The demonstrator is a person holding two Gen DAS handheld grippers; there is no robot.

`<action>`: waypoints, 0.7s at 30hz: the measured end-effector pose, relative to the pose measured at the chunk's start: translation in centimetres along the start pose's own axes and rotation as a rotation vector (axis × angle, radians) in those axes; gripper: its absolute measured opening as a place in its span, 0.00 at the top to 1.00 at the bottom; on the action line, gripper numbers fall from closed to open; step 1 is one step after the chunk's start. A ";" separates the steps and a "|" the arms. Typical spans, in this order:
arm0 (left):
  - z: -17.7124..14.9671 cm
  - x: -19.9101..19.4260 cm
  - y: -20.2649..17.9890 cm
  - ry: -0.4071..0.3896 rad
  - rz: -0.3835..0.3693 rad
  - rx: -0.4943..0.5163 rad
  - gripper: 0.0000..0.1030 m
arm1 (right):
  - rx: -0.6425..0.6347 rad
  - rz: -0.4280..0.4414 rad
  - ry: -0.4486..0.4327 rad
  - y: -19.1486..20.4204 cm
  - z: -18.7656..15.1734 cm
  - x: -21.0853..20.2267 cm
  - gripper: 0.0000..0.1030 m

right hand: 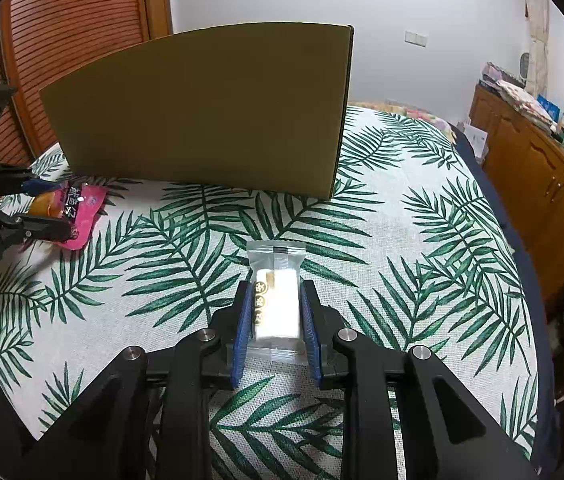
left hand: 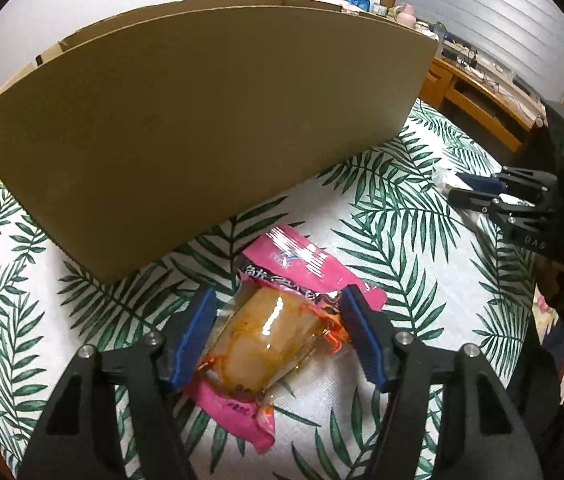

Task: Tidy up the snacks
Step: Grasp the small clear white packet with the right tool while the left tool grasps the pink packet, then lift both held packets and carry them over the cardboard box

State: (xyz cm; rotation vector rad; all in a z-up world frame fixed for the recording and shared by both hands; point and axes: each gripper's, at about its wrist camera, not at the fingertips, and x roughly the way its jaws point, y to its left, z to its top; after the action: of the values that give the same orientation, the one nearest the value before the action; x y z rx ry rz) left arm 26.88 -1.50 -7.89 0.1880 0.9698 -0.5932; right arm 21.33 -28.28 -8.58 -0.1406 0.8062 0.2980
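Nearest in the left wrist view, the left gripper (left hand: 280, 334) has its two blue pads on either side of a pink snack packet (left hand: 278, 320) with a clear window that shows a brownish piece of food. The pads touch the sides of the packet, which lies on the palm-leaf tablecloth (left hand: 401, 292); I cannot tell if they truly press it.

In the right wrist view, the right gripper (right hand: 276, 330) is clamped on a small white wrapped snack (right hand: 278, 304), its blue pads tight against both long sides. The crimped end of this wrapper points away from the camera, and the snack sits low over the same tablecloth (right hand: 421, 240).

A little farther, a tall cardboard box (left hand: 210, 120) stands upright on the cloth, just behind the pink packet. From the right wrist, the box (right hand: 210, 112) is well beyond the white snack, and the left gripper (right hand: 48, 208) with the pink packet (right hand: 82, 212) appears at the left edge, near the box's lower corner.

Farthest away are a wooden cabinet (right hand: 533, 184) and a white wall (right hand: 401, 8).
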 end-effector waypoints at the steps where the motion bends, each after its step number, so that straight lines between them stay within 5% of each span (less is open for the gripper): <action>1: -0.1 -0.1 0.1 -0.003 -0.003 -0.002 0.42 | 0.000 0.000 0.000 0.0 0.0 0.0 0.79; 21: -1.2 -2.2 -2.2 -0.098 0.041 0.007 0.76 | 0.006 0.004 -0.018 0.7 0.0 -0.7 0.81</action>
State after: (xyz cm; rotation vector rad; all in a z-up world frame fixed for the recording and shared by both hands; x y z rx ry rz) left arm 23.90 -1.94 -6.49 0.1828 0.8678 -0.5635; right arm 20.61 -27.77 -8.11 -0.1306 0.7895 0.3005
